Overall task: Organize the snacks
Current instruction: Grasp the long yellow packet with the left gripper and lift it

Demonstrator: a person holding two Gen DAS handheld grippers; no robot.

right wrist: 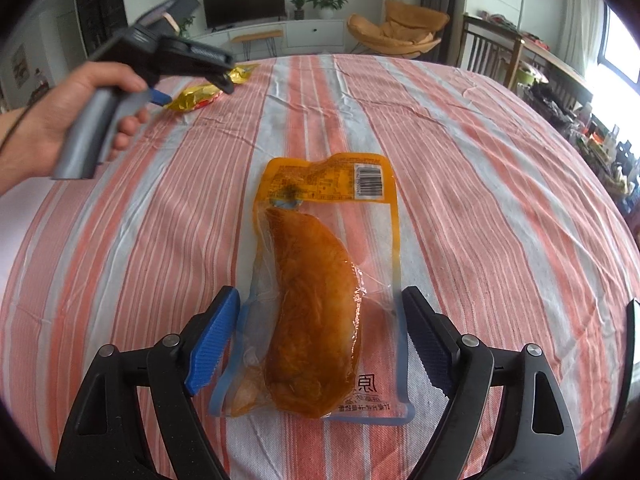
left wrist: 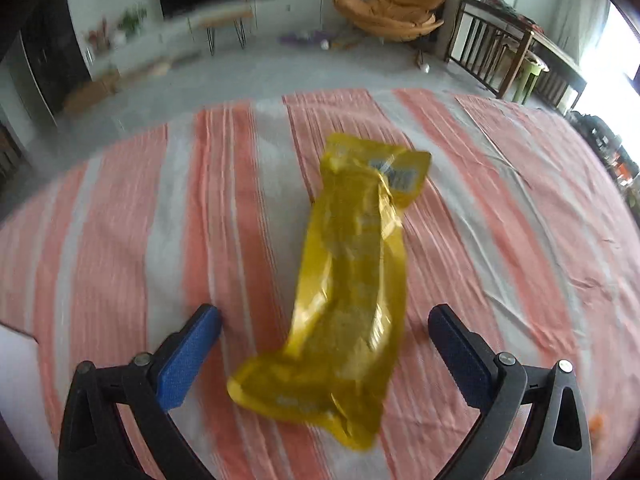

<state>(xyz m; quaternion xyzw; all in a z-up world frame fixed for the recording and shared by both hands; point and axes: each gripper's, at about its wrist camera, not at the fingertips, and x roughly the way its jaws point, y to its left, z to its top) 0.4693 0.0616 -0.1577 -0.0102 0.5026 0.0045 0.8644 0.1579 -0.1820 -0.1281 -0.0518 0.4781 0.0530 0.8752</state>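
Note:
A yellow foil snack packet (left wrist: pixel 352 280) lies on the striped tablecloth (left wrist: pixel 120 220), blurred, between the wide-open fingers of my left gripper (left wrist: pixel 324 320); neither pad touches it. In the right wrist view the same packet (right wrist: pixel 196 98) shows far left under the left gripper (right wrist: pixel 192 80). A clear vacuum pouch of orange-brown meat (right wrist: pixel 320 292) with an orange label lies in front of my right gripper (right wrist: pixel 320 320). The right gripper is open, its fingers on either side of the pouch's near half, not pressing it.
The table has a red and white striped cloth (right wrist: pixel 480 200). A second yellow packet (right wrist: pixel 242 74) lies at the table's far edge. A white object (left wrist: pixel 16 360) sits at the left edge. Wooden chairs (left wrist: pixel 492 56) and an orange armchair (left wrist: pixel 392 8) stand beyond the table.

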